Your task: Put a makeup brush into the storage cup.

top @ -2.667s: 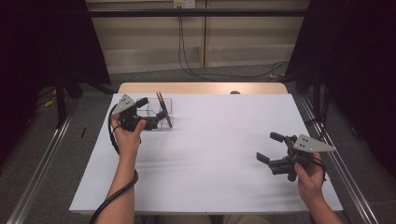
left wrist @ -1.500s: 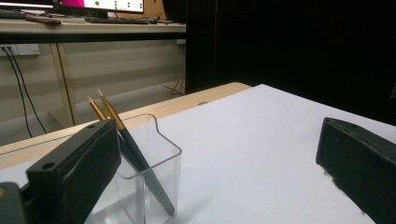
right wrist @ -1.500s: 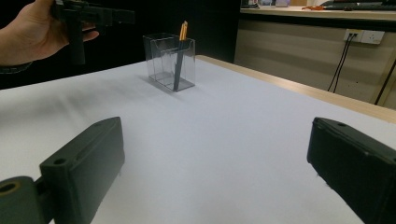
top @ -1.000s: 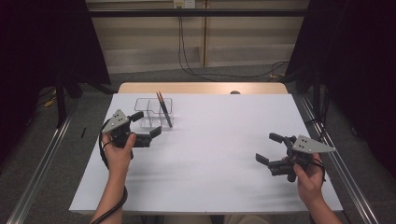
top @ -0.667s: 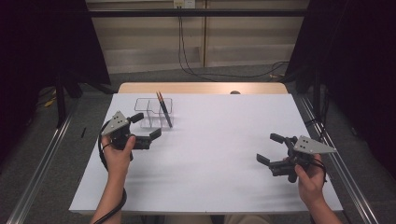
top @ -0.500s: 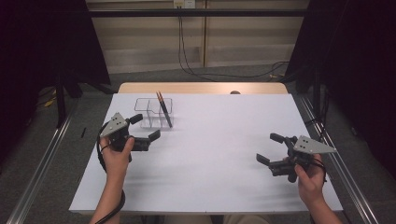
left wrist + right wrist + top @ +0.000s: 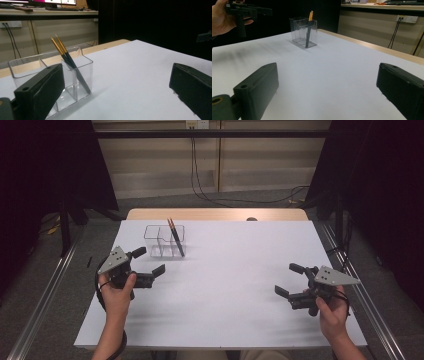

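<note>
Holding both grippers empty above the white table (image 7: 220, 320), we keep the left gripper (image 7: 148, 264) near the table's left edge with its jaws spread wide and nothing between them, and the right gripper (image 7: 291, 281) near the right edge, likewise spread and empty. The thing nearest our work is the clear divided pen holder (image 7: 156, 248), standing toward the far left corner of the table, with two dark brushes (image 7: 176, 240) with golden ends leaning in its right-hand compartment. From the left gripper the holder lies just ahead and slightly to the right, toward the far edge; in the left gripper view it sits close in front of the jaws, the brushes (image 7: 71, 62) slanting up and away from us. Their long axis runs near upright, tipped toward the far edge. We judge the left hand far the nearer one; the right gripper is well apart, across the table.
</note>
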Available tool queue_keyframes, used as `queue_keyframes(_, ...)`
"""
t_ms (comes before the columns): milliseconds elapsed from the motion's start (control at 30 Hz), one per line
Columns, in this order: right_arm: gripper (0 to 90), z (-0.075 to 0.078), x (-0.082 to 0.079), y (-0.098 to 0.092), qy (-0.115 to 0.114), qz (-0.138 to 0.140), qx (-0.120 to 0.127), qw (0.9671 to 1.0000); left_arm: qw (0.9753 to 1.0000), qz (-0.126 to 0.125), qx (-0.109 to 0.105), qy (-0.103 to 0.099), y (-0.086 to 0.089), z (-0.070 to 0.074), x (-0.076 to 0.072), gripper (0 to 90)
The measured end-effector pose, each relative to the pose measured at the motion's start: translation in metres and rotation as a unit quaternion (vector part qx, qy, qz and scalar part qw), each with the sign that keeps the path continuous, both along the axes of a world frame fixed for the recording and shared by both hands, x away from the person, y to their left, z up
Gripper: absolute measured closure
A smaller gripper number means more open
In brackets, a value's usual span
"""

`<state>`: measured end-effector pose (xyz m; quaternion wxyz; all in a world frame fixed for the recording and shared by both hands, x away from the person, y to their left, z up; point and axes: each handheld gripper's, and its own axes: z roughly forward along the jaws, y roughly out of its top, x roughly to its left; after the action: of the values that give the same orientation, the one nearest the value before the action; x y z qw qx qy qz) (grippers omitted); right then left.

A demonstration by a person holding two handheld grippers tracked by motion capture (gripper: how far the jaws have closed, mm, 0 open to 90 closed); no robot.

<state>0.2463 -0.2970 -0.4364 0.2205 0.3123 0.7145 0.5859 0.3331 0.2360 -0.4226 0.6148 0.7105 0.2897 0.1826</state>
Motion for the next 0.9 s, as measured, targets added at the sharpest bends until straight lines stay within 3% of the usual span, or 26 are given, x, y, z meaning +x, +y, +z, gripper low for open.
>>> queue_keyframes(900,3.4,0.002,-0.003,-0.003,-0.001,-0.004,0.001,1.0,1.0,0.003,-0.001,-0.008,0.014,0.002,-0.02,0.1)
